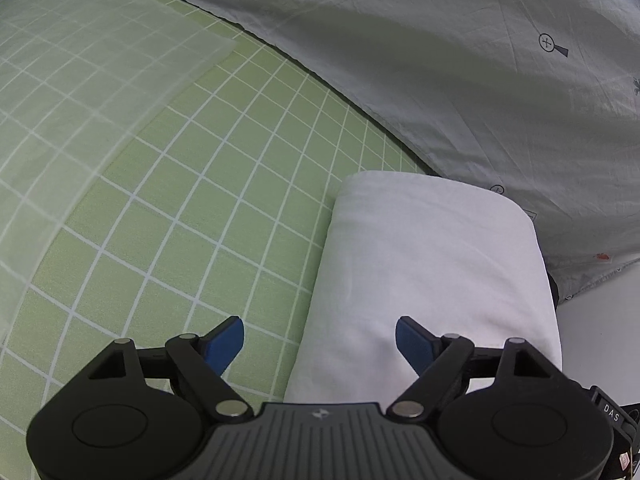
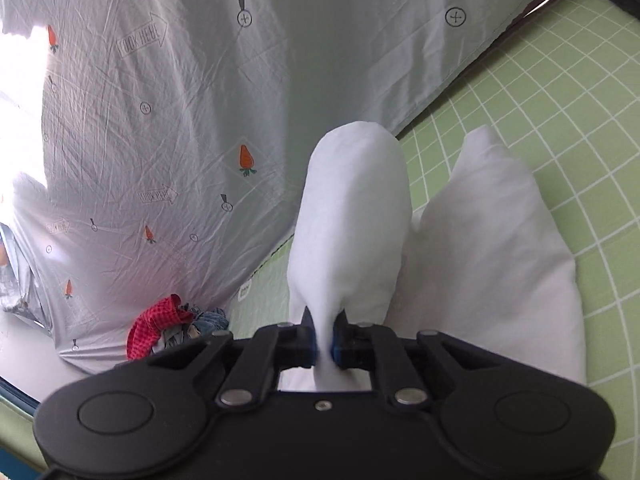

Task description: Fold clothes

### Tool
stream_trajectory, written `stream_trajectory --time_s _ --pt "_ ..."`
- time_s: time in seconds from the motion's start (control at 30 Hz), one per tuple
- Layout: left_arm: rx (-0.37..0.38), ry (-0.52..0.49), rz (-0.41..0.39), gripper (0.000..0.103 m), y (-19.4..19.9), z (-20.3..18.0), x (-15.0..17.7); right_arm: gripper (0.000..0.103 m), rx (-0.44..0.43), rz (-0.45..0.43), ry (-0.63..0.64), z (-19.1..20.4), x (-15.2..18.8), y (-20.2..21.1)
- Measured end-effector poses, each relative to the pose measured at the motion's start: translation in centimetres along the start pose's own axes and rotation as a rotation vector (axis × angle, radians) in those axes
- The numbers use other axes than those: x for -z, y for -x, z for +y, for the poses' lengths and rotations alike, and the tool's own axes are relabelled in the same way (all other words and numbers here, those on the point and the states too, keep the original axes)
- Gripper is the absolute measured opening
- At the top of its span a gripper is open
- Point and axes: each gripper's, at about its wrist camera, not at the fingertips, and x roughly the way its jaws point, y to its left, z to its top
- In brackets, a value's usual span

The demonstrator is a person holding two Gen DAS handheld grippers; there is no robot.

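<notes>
Right wrist view: the right gripper is pinching a gathered fold of the white garment between its blue pads, the cloth rising ahead of the jaws in a soft hump. The left gripper is standing wide and empty, the garment's folded edge lying just ahead to its right on the green gridded mat. The fabric is looking light, limp and matte; edges and corners are probably giving the surest hold. A wrinkled printed sheet is lying beyond.

Two matte black handheld grippers are seen: the left gripper and the right gripper, each fitted with blue fingertip pads, silver pivot pins and round side housings.
</notes>
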Motion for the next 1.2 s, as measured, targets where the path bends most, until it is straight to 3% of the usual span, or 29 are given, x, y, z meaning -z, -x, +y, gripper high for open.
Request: stream_trajectory --time_s 0.07,0.13,0.2,0.23,0.37,0.43,0.87,1.03,1.2 --pt "0.015 -0.023 0.012 0.084 -0.5 -0.7 0.1 0.008 0.076 -0.010 0.047 -0.9 -0.7 1.5" --pt "0.011 -0.041 0.042 0.084 -1.6 -1.3 0.2 0.009 0.213 0.023 0.108 -2.0 -0.7 1.6" --pt "-0.012 -0.072 0.081 0.084 -2.8 -1.8 0.7 0.025 0.342 0.064 0.140 -3.4 -0.5 1.4" --pt "-0.025 -0.091 0.099 0.084 -3.4 -2.1 0.9 0.027 0.369 0.077 0.114 -4.3 -0.2 1.4" --pt "-0.078 -0.141 0.136 0.084 -4.3 -2.6 1.7 0.062 0.441 0.040 0.057 -5.5 0.7 1.5" --pt "-0.078 -0.139 0.139 0.084 -4.3 -2.5 1.7 0.071 0.467 0.028 0.053 -5.7 0.9 1.4" --pt "0.013 -0.147 0.173 0.090 -6.7 -3.5 0.6 0.084 0.292 0.048 -0.128 -8.9 1.1 -0.3" --pt "0.053 -0.172 0.233 0.094 -9.3 -4.3 0.0 0.086 0.222 0.058 -0.120 -9.2 0.7 -1.3" --pt "0.088 -0.174 0.265 0.102 -10.9 -4.5 -0.3 0.101 0.165 0.076 -0.151 -9.2 0.1 -2.8"
